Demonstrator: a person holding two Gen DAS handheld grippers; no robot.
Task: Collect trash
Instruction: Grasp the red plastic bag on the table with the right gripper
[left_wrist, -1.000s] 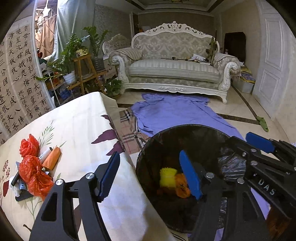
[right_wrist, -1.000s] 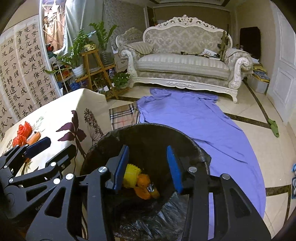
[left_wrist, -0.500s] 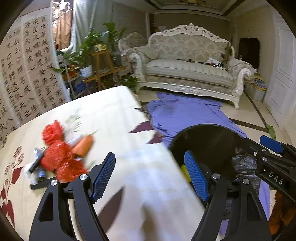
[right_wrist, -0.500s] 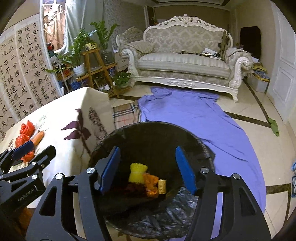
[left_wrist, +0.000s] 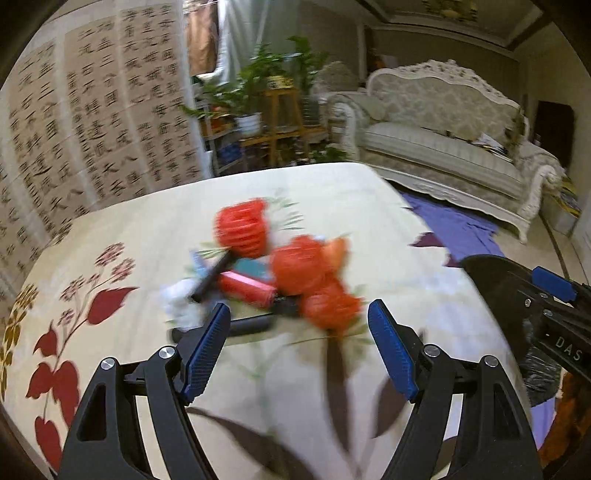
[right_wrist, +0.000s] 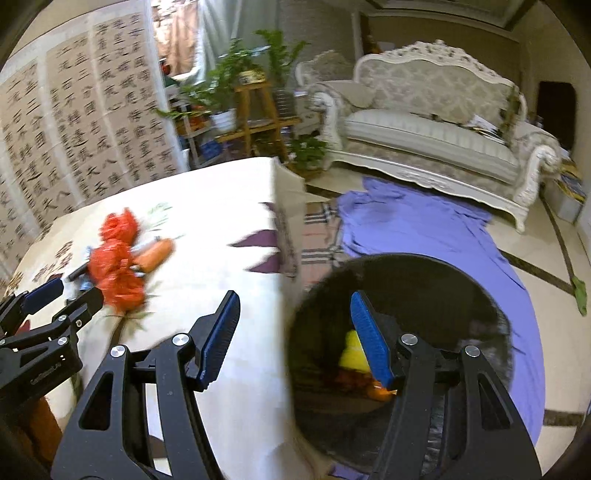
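Observation:
A pile of trash lies on the flower-print tablecloth (left_wrist: 110, 236): crumpled red plastic bags (left_wrist: 299, 266), a pink box (left_wrist: 245, 288), a black marker (left_wrist: 214, 275), white tissue (left_wrist: 181, 295) and an orange tube (right_wrist: 155, 254). My left gripper (left_wrist: 297, 321) is open just short of the pile, nothing between its pads. My right gripper (right_wrist: 293, 306) hangs open and empty over the table edge and the black lined trash bin (right_wrist: 406, 266). A yellow piece (right_wrist: 352, 347) and orange scraps (right_wrist: 376, 391) lie inside the bin. The picture is blurred by motion.
The bin stands on the floor beside the table's right edge. A purple cloth (right_wrist: 424, 229) and a plaid cloth (right_wrist: 317, 229) cover the floor there. Behind are a white sofa (right_wrist: 424, 125), a wooden plant stand (right_wrist: 255, 110) and a calligraphy screen (right_wrist: 74, 122).
Both views have swung left, from the bin toward the table. The left gripper now faces the trash pile. The right jaws stand wider than a second ago.

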